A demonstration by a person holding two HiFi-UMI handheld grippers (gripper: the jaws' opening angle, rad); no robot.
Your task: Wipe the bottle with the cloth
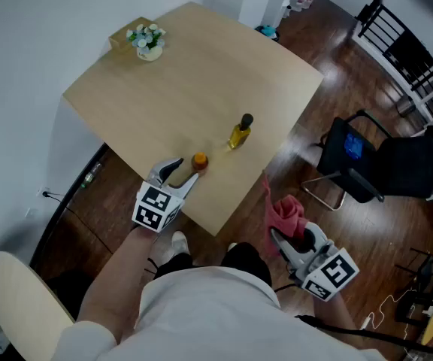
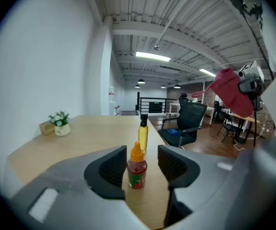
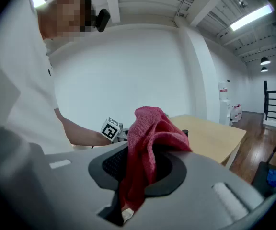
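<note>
A small red bottle with an orange cap stands near the table's front edge. My left gripper is open around it, a pad on each side, with small gaps showing. Farther back on the table stands a yellow bottle with a black cap. My right gripper is off the table to the right, over the floor, shut on a red cloth that bunches above its jaws. The cloth also shows at the upper right of the left gripper view.
The wooden table carries a white flower pot and a small box at its far left corner. A black office chair stands right of the table. A cream chair back is at the lower left.
</note>
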